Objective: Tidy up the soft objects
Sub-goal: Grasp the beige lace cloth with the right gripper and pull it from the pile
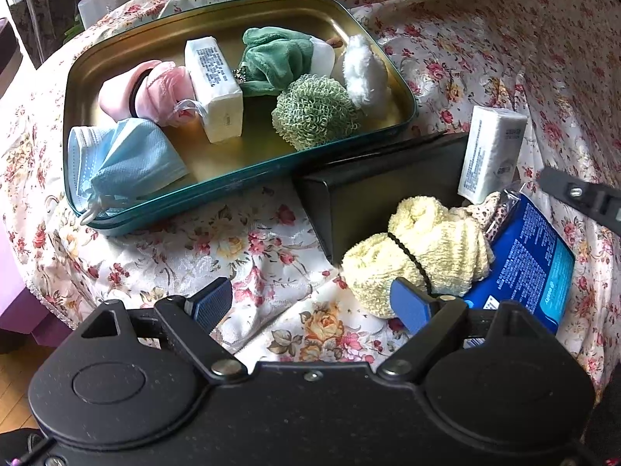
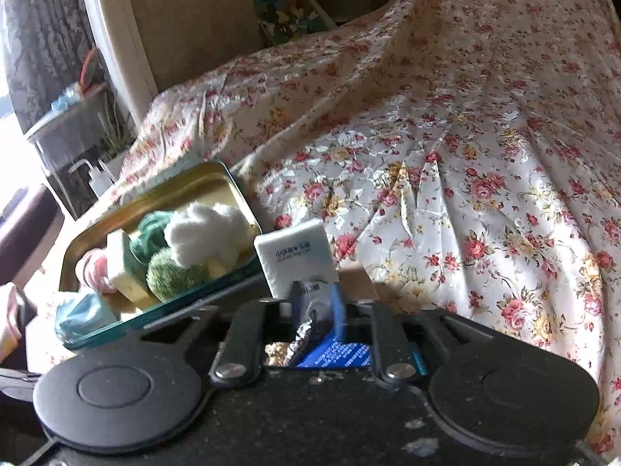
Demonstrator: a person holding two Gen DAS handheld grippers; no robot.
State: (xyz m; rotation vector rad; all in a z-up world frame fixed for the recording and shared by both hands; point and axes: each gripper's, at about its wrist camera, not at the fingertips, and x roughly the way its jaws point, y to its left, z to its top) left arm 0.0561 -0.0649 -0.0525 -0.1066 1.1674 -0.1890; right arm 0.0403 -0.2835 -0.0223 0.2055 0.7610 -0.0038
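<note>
Yellow towel roll (image 1: 417, 256), long axis seemingly left-right.

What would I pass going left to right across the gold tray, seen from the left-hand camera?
Blue masks → pink cloth → white packet → green plush → white fluffy toy.

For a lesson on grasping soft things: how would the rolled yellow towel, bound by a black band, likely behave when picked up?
The yellow towel looks fluffy, so it would probably squash under pads. Its black band likely keeps it bundled, not flopping open. Being lumpy, it seems unlikely to roll.
</note>
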